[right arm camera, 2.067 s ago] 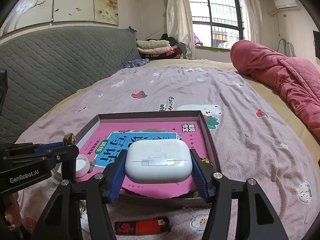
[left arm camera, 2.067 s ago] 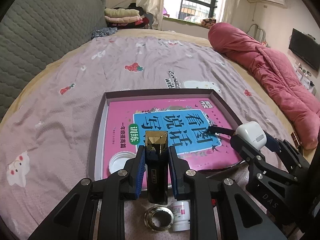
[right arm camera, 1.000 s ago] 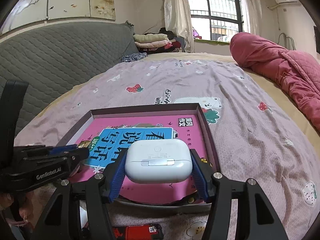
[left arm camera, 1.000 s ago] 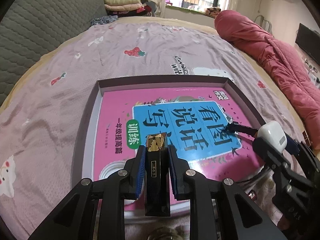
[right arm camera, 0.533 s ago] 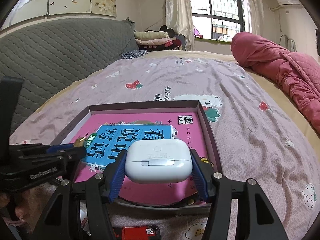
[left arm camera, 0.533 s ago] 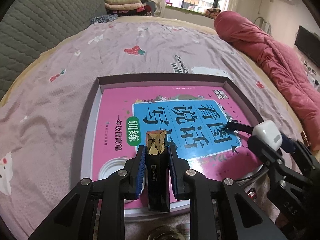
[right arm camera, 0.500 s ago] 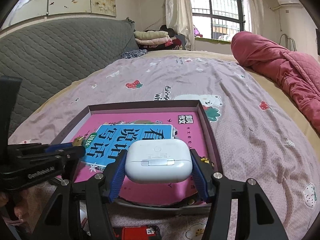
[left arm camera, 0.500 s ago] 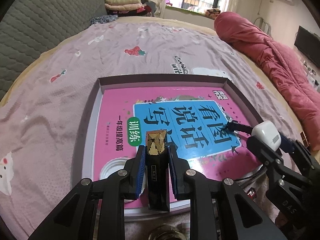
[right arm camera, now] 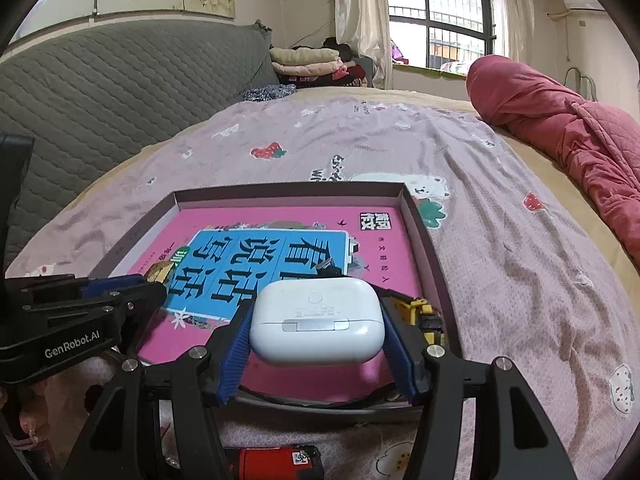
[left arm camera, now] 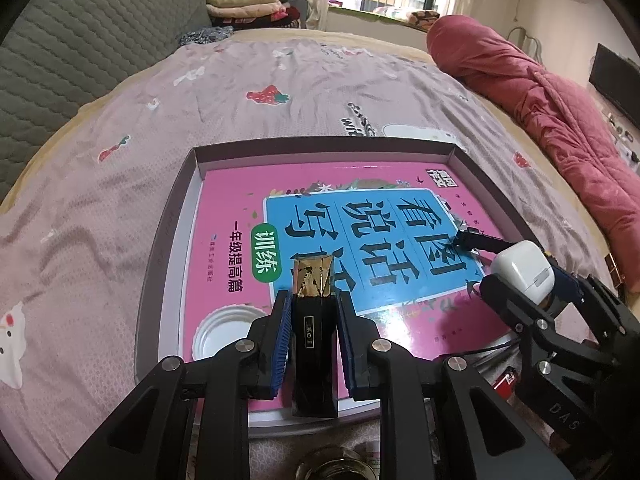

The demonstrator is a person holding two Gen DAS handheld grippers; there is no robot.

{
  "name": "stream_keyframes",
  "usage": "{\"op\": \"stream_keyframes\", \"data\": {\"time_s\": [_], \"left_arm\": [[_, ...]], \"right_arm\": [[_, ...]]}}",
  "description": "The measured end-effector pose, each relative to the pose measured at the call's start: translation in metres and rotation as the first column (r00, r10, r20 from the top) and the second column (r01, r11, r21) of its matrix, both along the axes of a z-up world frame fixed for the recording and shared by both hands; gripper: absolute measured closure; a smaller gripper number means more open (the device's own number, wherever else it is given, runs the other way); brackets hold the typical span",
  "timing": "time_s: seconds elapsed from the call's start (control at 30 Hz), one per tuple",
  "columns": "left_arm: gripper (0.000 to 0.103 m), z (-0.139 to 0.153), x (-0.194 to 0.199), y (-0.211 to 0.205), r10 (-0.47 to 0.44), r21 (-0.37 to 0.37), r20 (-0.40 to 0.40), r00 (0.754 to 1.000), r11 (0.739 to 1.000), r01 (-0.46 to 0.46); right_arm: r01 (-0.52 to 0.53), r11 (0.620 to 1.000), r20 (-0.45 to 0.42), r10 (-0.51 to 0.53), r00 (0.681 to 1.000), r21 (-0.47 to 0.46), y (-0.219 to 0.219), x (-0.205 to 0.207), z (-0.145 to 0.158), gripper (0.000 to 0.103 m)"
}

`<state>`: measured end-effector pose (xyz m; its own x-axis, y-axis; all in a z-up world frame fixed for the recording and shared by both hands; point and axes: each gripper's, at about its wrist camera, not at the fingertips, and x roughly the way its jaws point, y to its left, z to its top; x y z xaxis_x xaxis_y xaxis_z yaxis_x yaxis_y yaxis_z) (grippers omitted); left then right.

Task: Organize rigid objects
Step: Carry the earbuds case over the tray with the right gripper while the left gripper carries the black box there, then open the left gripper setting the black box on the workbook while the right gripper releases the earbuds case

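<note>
Trouble here would most likely come at release, since both grippers hang loaded over the same shallow tray (left arm camera: 168,240), which lies on the bedspread (left arm camera: 100,184) with a pink book (left arm camera: 236,208) covering most of its floor. The left gripper (left arm camera: 312,320) has its blue pads closed against the sides of a tall black bottle with a gold cap (left arm camera: 313,332), held upright above the tray's near edge, just beside a white lid (left arm camera: 224,330) lying in the near-left corner. The right gripper (right arm camera: 316,334) is clamped on a white earbud case (right arm camera: 316,320), gripped across its ends above the tray's near-right part, close to a yellow toy vehicle (right arm camera: 424,312) against the right wall. The bottle looks narrow and top-heavy; set down on the slick book cover or half on the lid, it could tip and roll. The rounded case could slip, or land on the toy rather than flat. A red lighter (right arm camera: 276,462) lies outside the tray, apparently yet to be gathered.
</note>
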<state>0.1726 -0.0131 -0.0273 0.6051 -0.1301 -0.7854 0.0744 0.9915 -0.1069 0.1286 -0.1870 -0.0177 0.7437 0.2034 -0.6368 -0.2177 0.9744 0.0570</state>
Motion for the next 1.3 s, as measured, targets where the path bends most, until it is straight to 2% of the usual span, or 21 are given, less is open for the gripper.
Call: {"op": "stream_keyframes", "data": {"time_s": [0.4,0.6,0.8,0.97,1.3], "left_arm": [[0.080,-0.001,-0.006,-0.002,-0.013,0.012,-0.004,1.000,1.000,0.013],[0.081,-0.003,-0.007,-0.003,-0.017,-0.002,-0.019,1.000,1.000,0.017],[0.081,-0.004,-0.010,-0.005,-0.019,0.012,-0.013,1.000,1.000,0.020],[0.081,-0.002,-0.014,-0.005,-0.025,0.018,-0.017,1.000,1.000,0.026],[0.081,0.004,-0.024,0.000,-0.022,0.012,-0.016,1.000,1.000,0.022]], "right_arm": [[-0.061,0.998,-0.015,0.061,0.998,0.011,0.016,0.000,0.000,0.043],[-0.026,0.999,-0.051,0.024,0.998,-0.027,0.017,0.005,-0.007,0.043],[-0.016,0.999,-0.055,0.014,0.998,-0.032,0.012,0.005,-0.008,0.043],[-0.010,0.997,-0.059,0.005,0.998,-0.075,0.010,0.005,-0.007,0.043],[-0.018,0.999,-0.090,0.014,0.996,-0.038,-0.001,0.005,-0.009,0.043]]}}
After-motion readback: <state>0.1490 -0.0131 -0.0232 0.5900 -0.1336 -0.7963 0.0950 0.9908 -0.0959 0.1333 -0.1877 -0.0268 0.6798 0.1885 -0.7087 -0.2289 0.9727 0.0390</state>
